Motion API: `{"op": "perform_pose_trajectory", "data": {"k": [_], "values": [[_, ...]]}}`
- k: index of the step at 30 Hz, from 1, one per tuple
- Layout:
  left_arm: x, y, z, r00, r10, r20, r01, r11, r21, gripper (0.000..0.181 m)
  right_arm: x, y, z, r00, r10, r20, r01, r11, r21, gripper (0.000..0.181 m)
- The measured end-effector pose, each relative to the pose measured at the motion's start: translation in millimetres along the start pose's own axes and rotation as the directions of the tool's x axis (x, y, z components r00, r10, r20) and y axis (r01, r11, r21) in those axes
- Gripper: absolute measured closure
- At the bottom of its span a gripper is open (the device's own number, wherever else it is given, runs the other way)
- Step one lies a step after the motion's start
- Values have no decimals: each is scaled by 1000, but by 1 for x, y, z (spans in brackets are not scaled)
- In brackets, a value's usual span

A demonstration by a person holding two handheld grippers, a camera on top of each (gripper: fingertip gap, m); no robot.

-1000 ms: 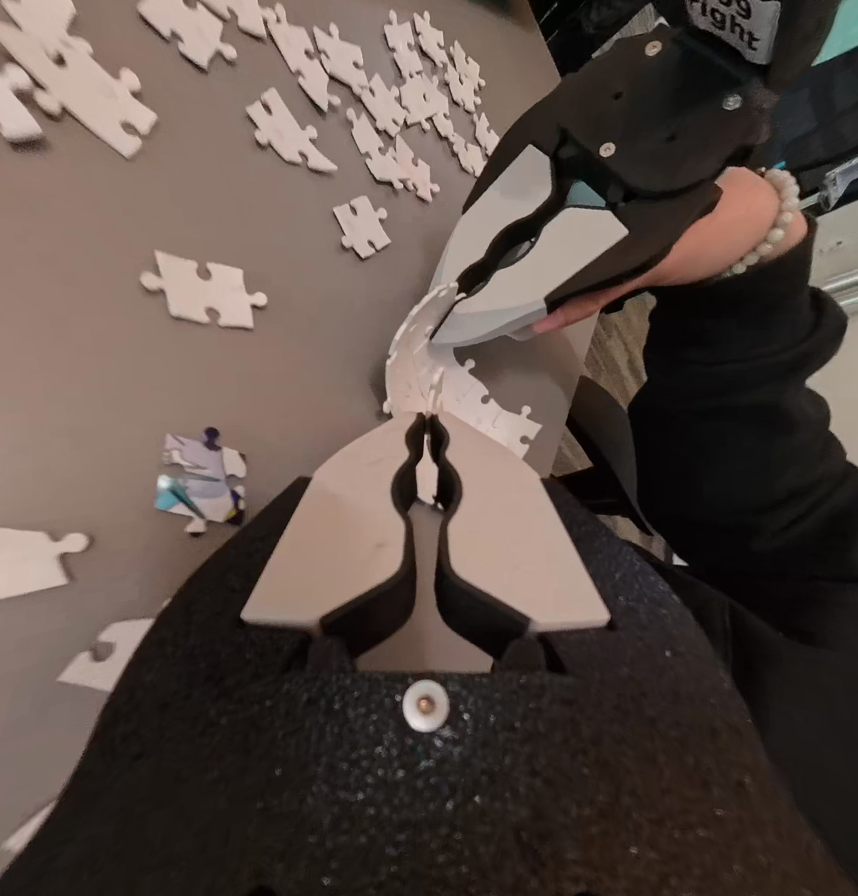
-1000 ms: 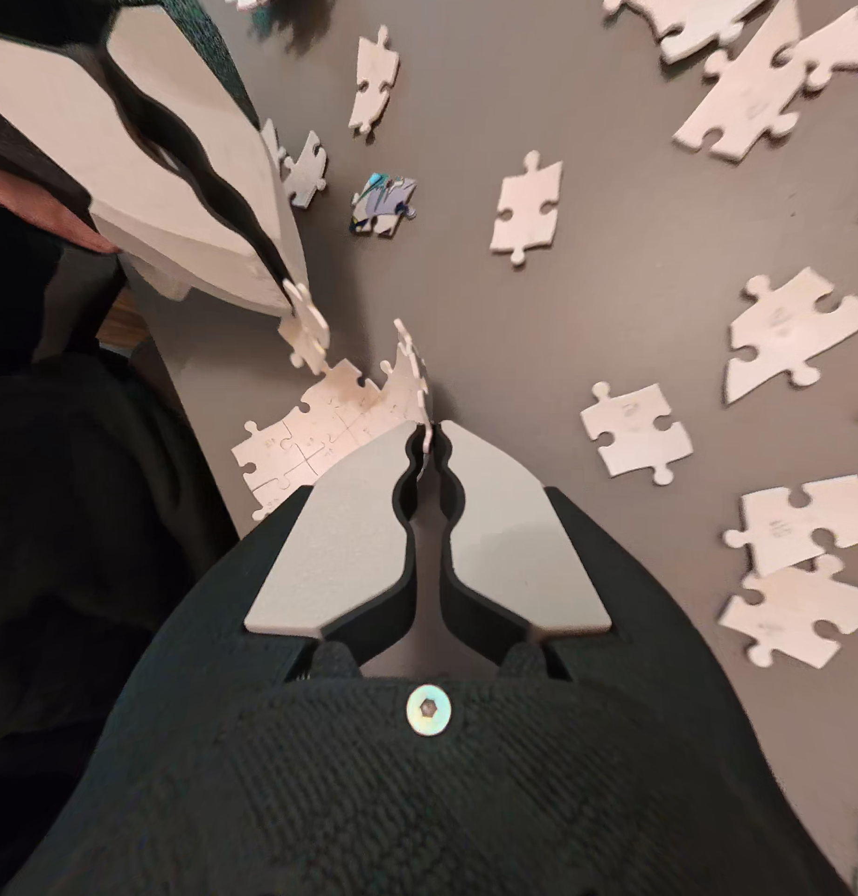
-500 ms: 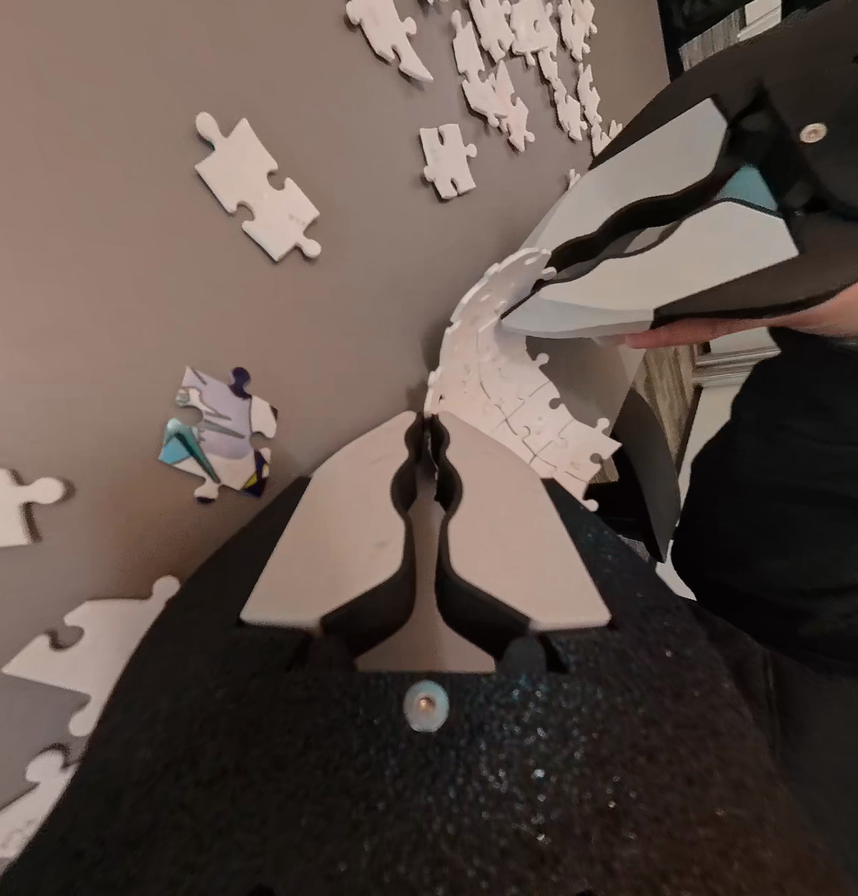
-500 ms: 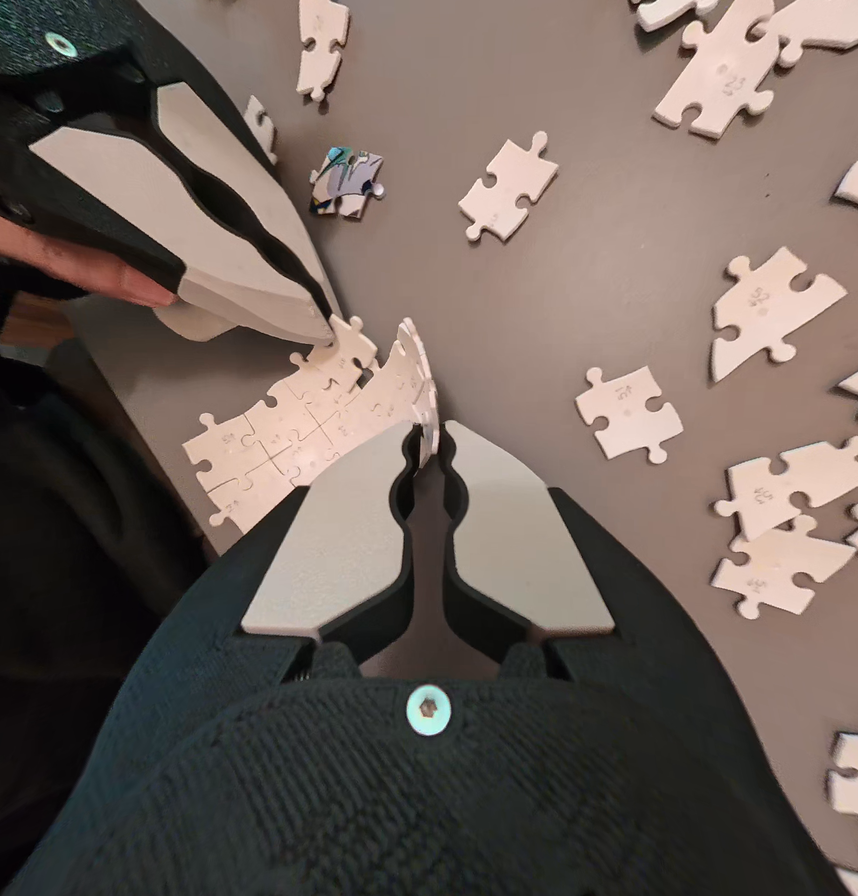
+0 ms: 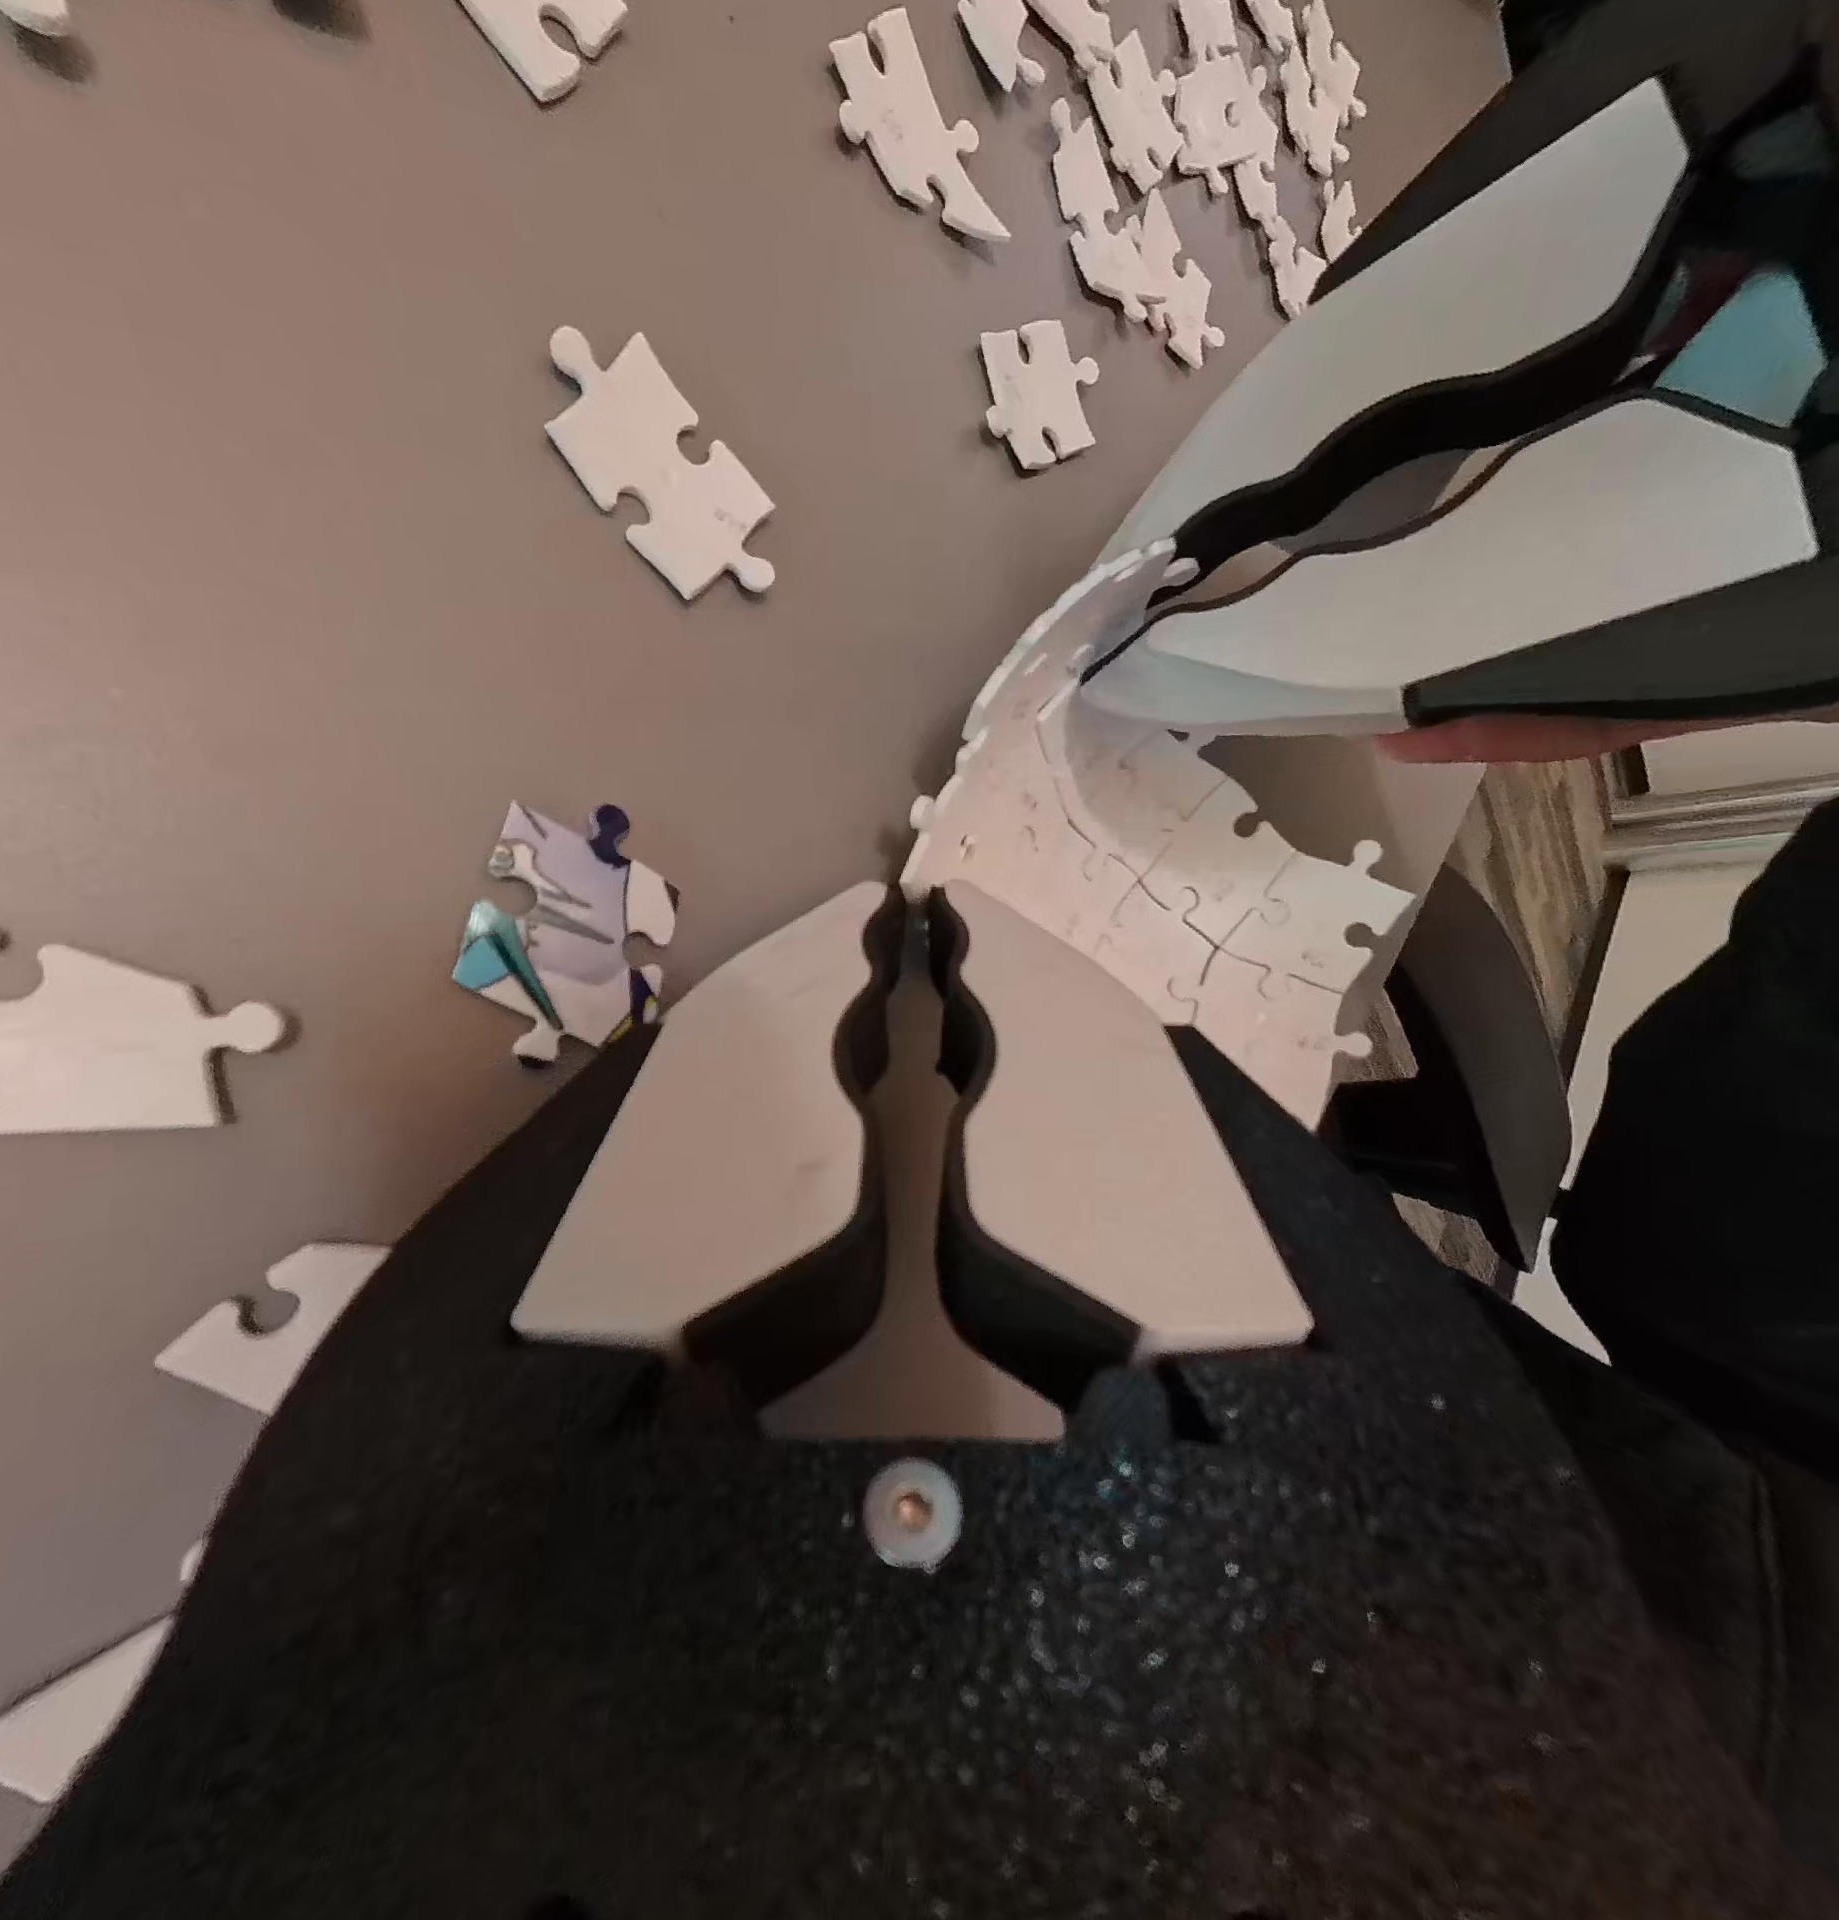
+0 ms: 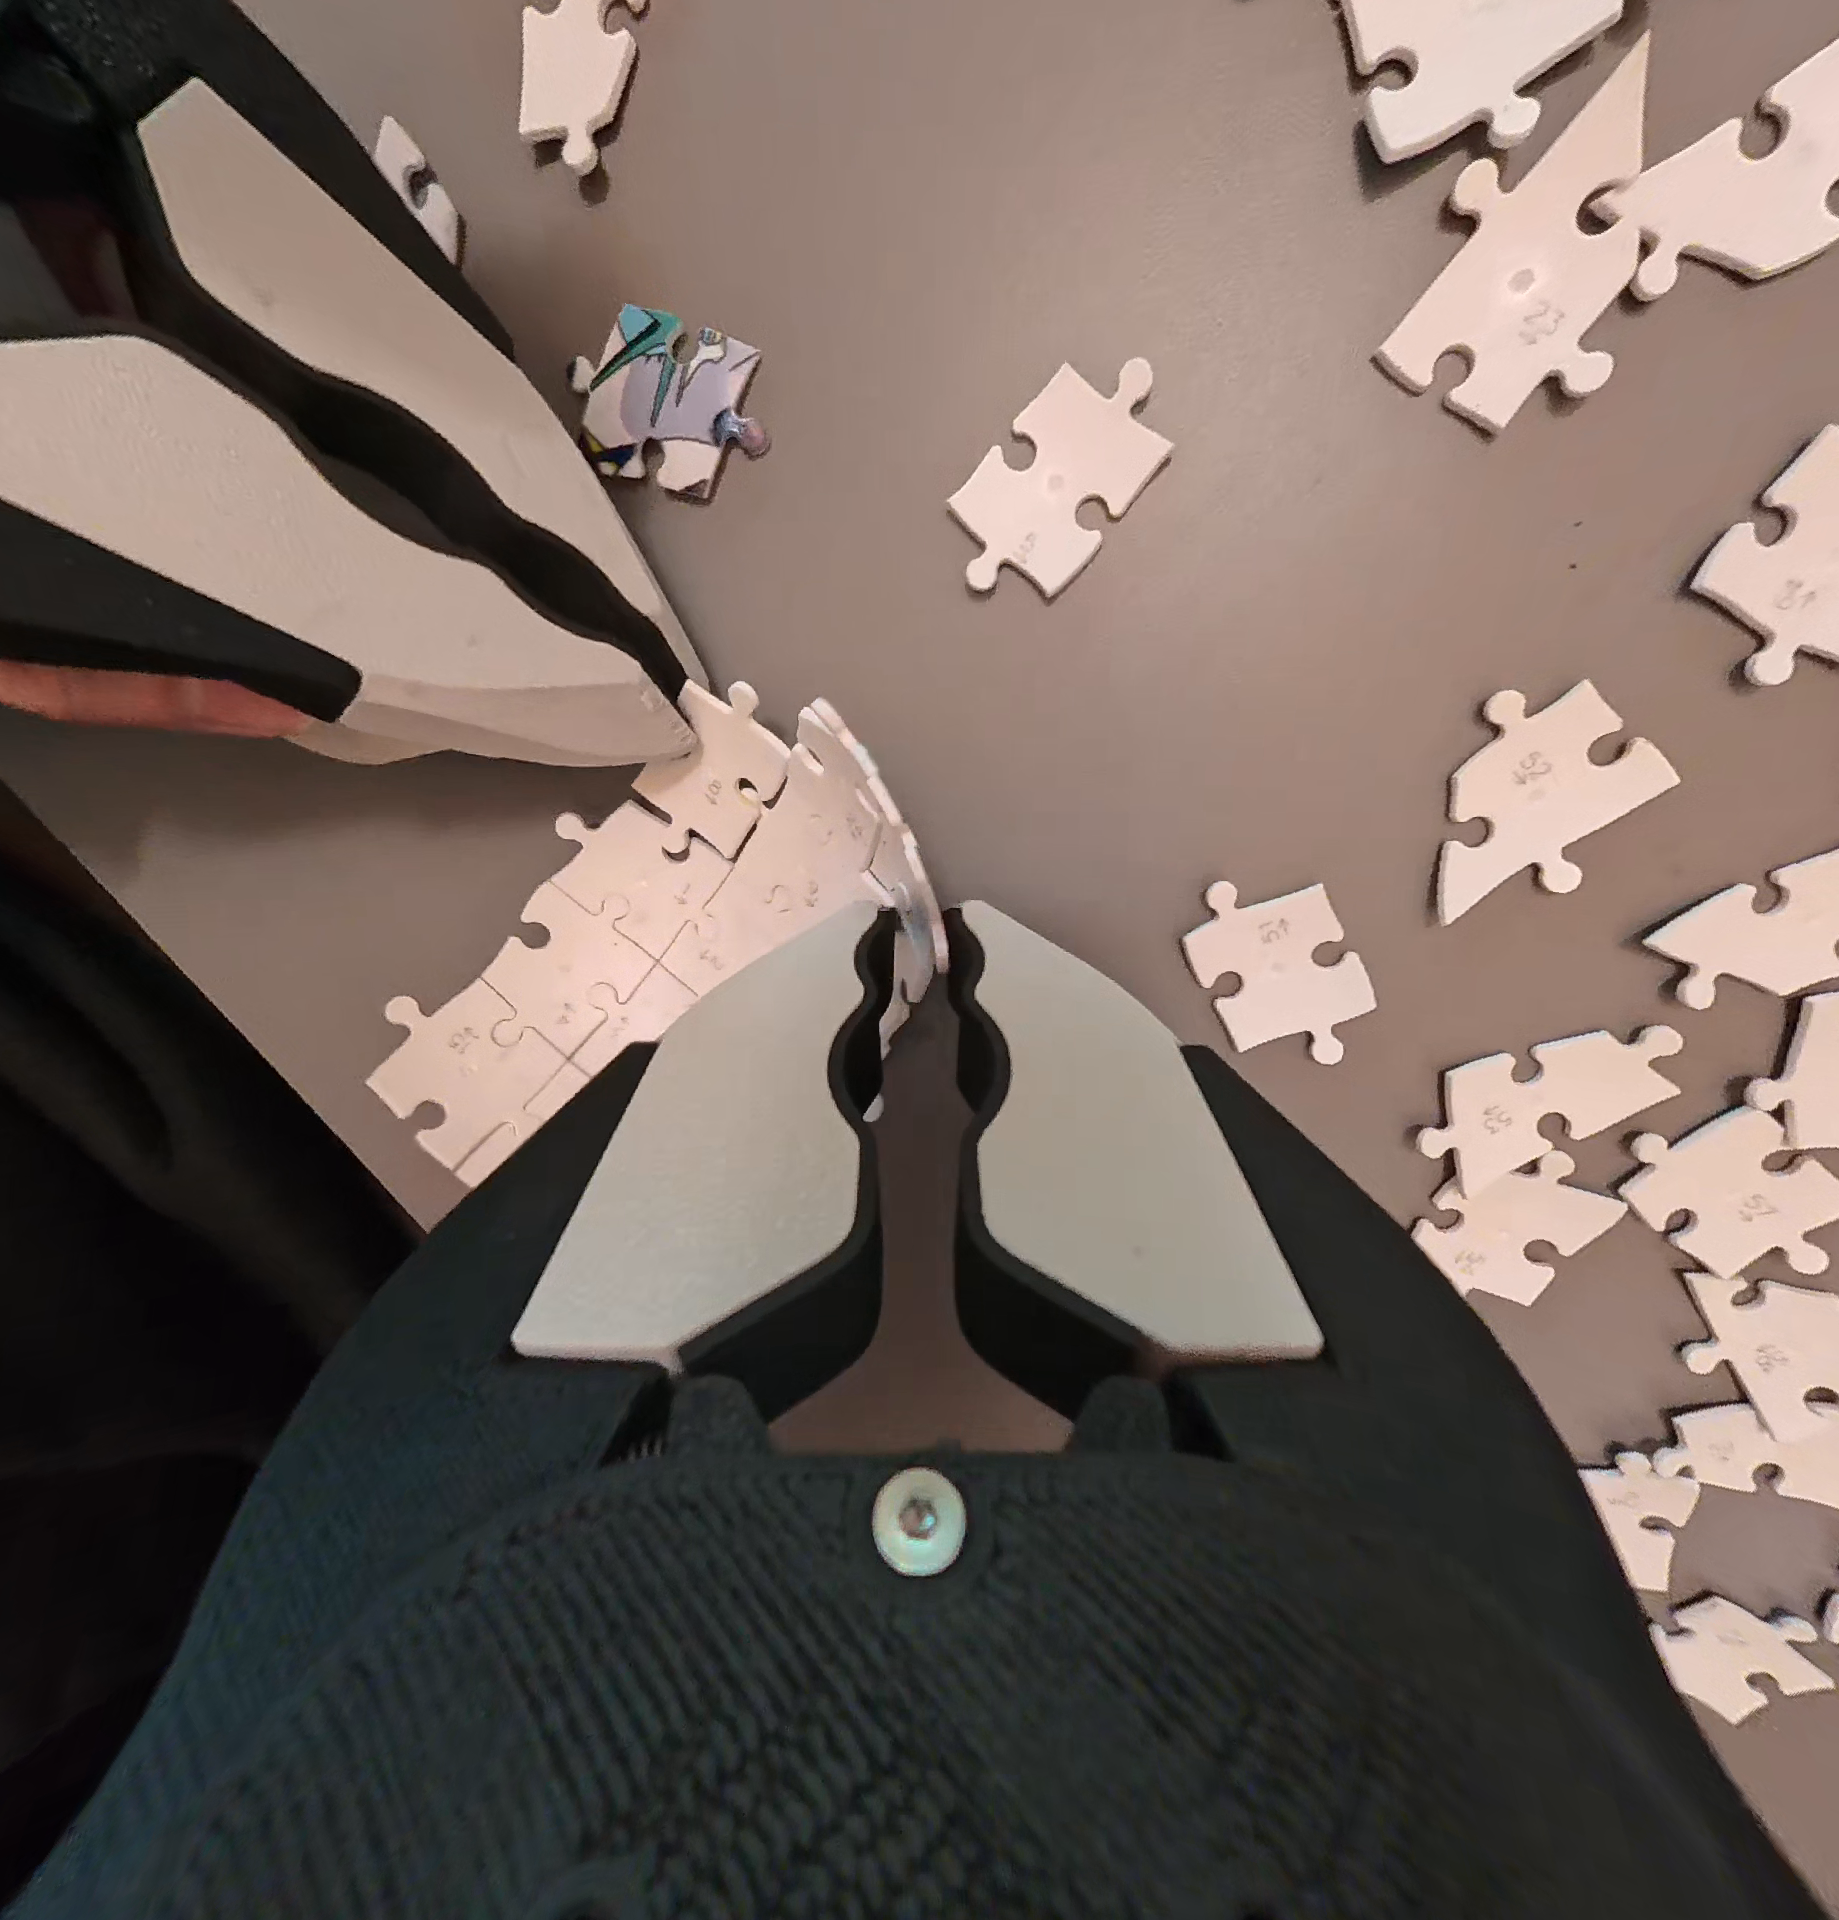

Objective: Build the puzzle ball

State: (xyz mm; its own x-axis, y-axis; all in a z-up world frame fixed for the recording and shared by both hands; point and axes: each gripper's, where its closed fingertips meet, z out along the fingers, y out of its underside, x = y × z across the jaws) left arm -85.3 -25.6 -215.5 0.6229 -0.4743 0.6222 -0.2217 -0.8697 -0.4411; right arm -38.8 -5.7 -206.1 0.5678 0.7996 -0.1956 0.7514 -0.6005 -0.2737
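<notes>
A curved white assembly of joined puzzle pieces (image 5: 1185, 862) is held above the grey table (image 5: 271, 520) near its edge. It also shows in the right wrist view (image 6: 624, 935). My right gripper (image 6: 920, 925) is shut on the assembly's upturned rim; in the left wrist view it (image 5: 1143, 613) comes in from the upper right. My left gripper (image 5: 917, 902) is shut on a single white piece (image 6: 723, 774), seen edge-on in its own view. In the right wrist view the left gripper (image 6: 676, 707) presses that piece into the assembly's outer edge.
A printed, coloured piece (image 5: 567, 925) lies face up just left of the grippers, also in the right wrist view (image 6: 676, 405). Several loose white pieces (image 6: 1060, 478) lie scattered, with a dense cluster (image 6: 1725, 1195) on the right. The table edge (image 6: 219, 831) and a dark sleeve (image 5: 1725, 1143) are close by.
My left gripper has brought its single piece down from above the assembly to the assembly's edge, where it now sits against the joined pieces. Both grippers stay shut.
</notes>
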Motion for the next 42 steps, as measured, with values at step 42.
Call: {"op": "perform_pose_trajectory", "data": {"k": [42], "values": [[-4, -6, 1, 985, 58, 163, -78, 990, 118, 166, 16, -7, 2, 983, 40, -182, -61, 992, -111, 168]]}}
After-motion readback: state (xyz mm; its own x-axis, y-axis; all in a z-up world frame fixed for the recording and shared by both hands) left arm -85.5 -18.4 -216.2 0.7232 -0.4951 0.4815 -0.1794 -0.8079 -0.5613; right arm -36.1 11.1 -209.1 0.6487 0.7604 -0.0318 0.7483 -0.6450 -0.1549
